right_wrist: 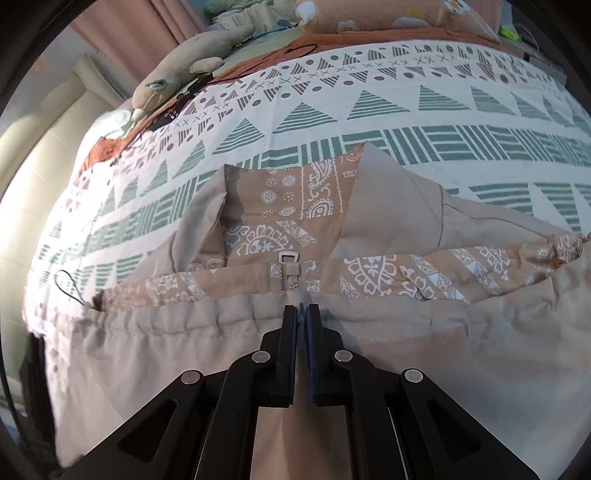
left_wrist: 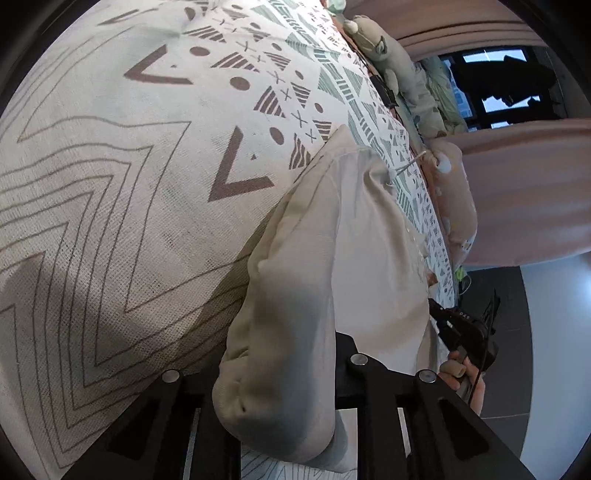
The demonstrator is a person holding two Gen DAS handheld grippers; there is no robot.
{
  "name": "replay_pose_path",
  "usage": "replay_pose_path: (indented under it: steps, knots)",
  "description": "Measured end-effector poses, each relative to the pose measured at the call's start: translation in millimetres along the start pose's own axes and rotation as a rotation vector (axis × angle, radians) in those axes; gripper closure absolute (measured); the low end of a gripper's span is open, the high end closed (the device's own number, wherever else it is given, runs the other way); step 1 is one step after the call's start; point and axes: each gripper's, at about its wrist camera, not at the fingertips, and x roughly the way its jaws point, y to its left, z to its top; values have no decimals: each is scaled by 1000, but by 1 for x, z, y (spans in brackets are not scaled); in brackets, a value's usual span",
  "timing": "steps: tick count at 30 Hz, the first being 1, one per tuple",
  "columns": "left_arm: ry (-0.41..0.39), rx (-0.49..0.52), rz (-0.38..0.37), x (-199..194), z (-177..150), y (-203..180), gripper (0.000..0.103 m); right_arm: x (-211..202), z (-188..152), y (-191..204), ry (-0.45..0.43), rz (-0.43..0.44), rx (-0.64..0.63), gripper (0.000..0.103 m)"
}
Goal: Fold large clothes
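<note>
A large beige jacket lies on the bed, its paisley lining and zipper pull showing at the opened front. My left gripper is shut on a thick bunched fold of it, and the cloth hides both fingertips. My right gripper pinches the jacket at the edge just below the zipper, its blue pads nearly together on the fabric. In the left wrist view the right gripper shows at the jacket's far edge, held by a hand. A drawcord trails from the hem.
The patterned bedspread covers the bed. A plush toy, floral pillows and a black cable lie along the far side. Pink curtains and a dark window stand beyond.
</note>
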Motion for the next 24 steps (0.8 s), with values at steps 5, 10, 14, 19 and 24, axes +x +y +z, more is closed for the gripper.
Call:
replay_pose_path:
  steps: [5,10,14,19,24]
  knots:
    - [-42,-34,-50,-11,-4,0,93,-41,-16,-7,-41,82,54,71]
    - [-46,-52,-116,-23,-4,-5,96,-82,-42,0,-70,57,7,71]
    - [-44,-47,-149,-33,-4,-15,97,-115,-82,1,-91,61,-9,71]
    - [-46,18,-174,-43,-4,-40,97,-137,-138,7,-86,62,-50,71]
    - [-41,55,-182,-47,-1,-61,97,-151,-187,11,-61,50,-80,71]
